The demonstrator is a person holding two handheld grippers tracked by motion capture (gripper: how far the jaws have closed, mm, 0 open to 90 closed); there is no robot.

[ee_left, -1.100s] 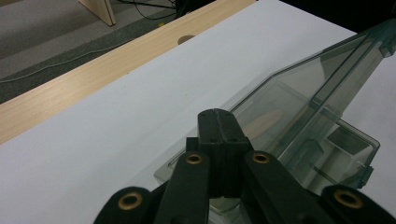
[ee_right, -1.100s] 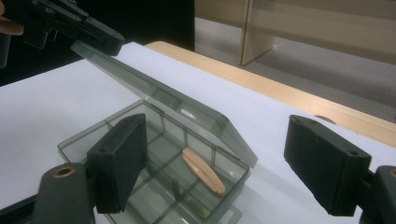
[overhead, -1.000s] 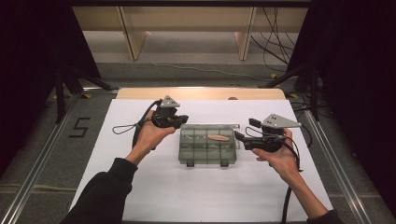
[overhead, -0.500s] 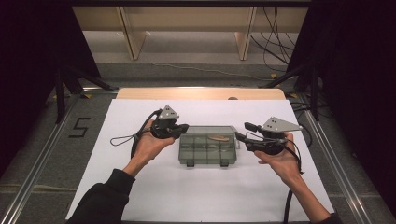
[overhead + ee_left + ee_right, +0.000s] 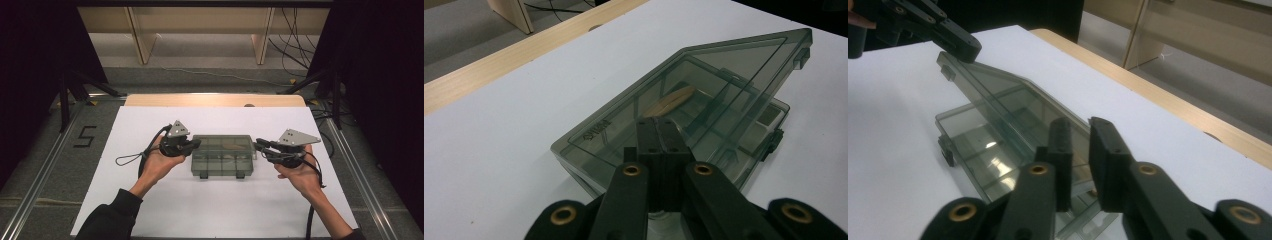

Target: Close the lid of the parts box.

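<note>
Organizer box (image 5: 223, 154) lid (image 5: 684, 95) half raised, mid-table; your left gripper (image 5: 659, 132) fingers pinched on lid edge, right gripper (image 5: 1082, 135) fingers narrowly parted, empty. Next, swing lid fully open.

White worktop (image 5: 150, 210) w/ pale wood edge; grey carpet floor (image 5: 45, 150) marked "5" (image 5: 86, 136); wooden furniture legs (image 5: 138, 35) behind, black cables (image 5: 295, 30), dark curtains (image 5: 30, 60) both sides.

Setting: laboratory recording station. Evidence: white-covered rectangular table with pale wooden edge (image 5: 215, 100); black curtains (image 5: 380, 75) flanking both sides; metal floor rails (image 5: 40, 175); black numeral "5" floor marking (image 5: 85, 136); loose black cables (image 5: 295, 30); light wooden shelving (image 5: 200, 30) behind.
</note>
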